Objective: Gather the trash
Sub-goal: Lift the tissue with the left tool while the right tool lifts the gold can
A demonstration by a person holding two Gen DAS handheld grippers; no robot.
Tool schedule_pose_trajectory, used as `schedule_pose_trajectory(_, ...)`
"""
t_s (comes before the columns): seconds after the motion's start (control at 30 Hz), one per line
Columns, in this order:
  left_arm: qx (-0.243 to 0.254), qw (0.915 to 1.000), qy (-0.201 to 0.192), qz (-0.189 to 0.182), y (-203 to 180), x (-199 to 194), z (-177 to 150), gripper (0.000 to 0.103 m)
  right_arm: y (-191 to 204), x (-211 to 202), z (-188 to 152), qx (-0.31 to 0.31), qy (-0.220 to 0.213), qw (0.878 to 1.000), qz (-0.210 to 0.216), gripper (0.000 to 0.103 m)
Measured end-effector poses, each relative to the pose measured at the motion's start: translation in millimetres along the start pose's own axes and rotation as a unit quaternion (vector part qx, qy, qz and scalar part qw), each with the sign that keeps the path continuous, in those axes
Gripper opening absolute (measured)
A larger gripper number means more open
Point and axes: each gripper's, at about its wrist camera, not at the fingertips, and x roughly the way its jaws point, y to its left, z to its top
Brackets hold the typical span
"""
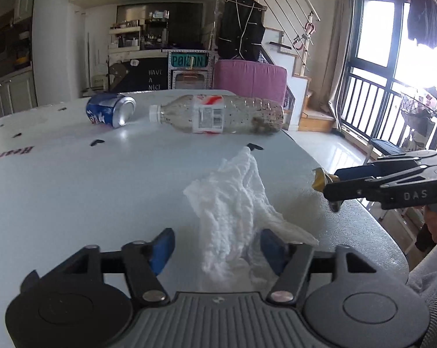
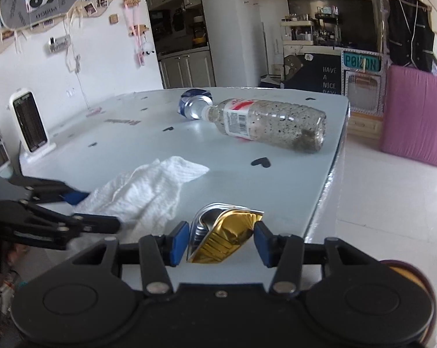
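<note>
A crumpled white paper towel (image 1: 235, 203) lies on the pale table (image 1: 73, 188); it also shows in the right wrist view (image 2: 143, 191). My left gripper (image 1: 215, 249) is open with the towel's near end between its blue pads, the right pad touching it. My right gripper (image 2: 219, 242) is shut on a crushed gold can (image 2: 224, 237), which also shows in the left wrist view (image 1: 322, 178). A dirty clear plastic bottle (image 1: 218, 113) and a blue can (image 1: 111, 109) lie on their sides at the table's far end.
The table's right edge (image 2: 331, 174) drops to a white tiled floor. A white heater (image 2: 30, 121) stands at the table's left side. A pink cushioned seat (image 2: 415, 116) stands beyond the table. Black heart stickers dot the tabletop.
</note>
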Motion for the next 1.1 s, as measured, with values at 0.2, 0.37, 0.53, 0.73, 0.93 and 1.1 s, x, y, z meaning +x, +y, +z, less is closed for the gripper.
schedule_pose_trajectory(0.2,0.022,0.9998,0.001,-0.002,-13.9,-20.3,-2.7,0.08,-0.5,20.4,27.3,-0.024,-0.01,1.0,-0.016,0.05)
schedule_pose_trajectory(0.37,0.022,0.9996,0.015,0.0,-19.3,-36.4,-13.2,0.057,8.0,53.0,62.3,-0.058,-0.021,0.998,-0.016,0.05)
schedule_pose_trajectory(0.53,0.03,0.9986,0.044,0.005,-22.3,-28.4,-24.8,0.049,15.4,91.3,74.9,-0.07,-0.019,0.997,-0.002,0.05)
schedule_pose_trajectory(0.73,-0.014,0.9992,0.034,0.015,-6.5,-11.5,-11.9,0.04,34.0,89.9,49.6,-0.13,0.002,0.99,0.057,0.041)
schedule_pose_trajectory(0.93,-0.002,1.0,0.004,-0.005,-16.4,1.0,1.1,0.06,27.9,63.4,34.0,-0.131,0.0,0.988,0.084,0.041)
schedule_pose_trajectory(1.1,0.068,0.9974,-0.007,-0.023,-46.9,8.8,6.6,0.085,24.4,55.5,31.4,-0.132,0.004,0.987,0.089,0.041)
